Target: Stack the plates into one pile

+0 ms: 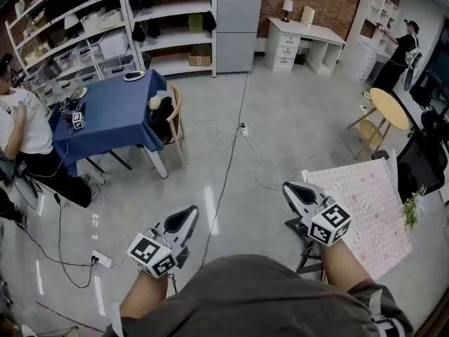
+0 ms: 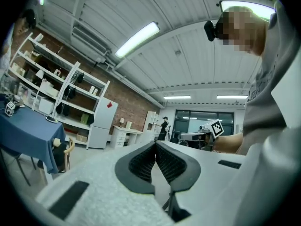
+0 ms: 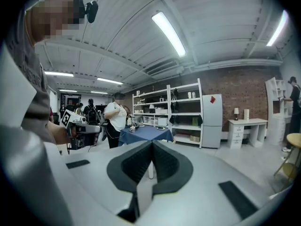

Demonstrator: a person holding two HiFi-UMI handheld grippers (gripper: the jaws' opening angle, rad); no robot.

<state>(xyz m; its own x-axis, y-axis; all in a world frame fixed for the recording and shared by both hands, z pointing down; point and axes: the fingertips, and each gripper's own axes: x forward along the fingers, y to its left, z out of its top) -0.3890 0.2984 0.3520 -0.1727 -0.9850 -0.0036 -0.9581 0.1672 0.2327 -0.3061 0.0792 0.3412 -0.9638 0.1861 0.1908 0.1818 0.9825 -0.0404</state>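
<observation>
No pile of plates shows in any view. A single plate-like dish [image 1: 134, 76] lies on the far corner of the blue-clothed table [image 1: 112, 114]; it also shows in the left gripper view as a flat dish [image 2: 51, 119]. My left gripper [image 1: 191, 213] is held level over the floor in front of the person's body, its jaws shut with nothing between them [image 2: 155, 147]. My right gripper [image 1: 289, 188] is held beside it, also shut and empty [image 3: 152, 145]. Both are far from the blue table.
A table with a pink patterned cloth [image 1: 365, 213] stands at the right, a round wooden table [image 1: 389, 107] behind it. A seated person [image 1: 21, 132] is at the blue table. Cables and a power strip [image 1: 102, 260] lie on the grey floor. Shelves line the back wall.
</observation>
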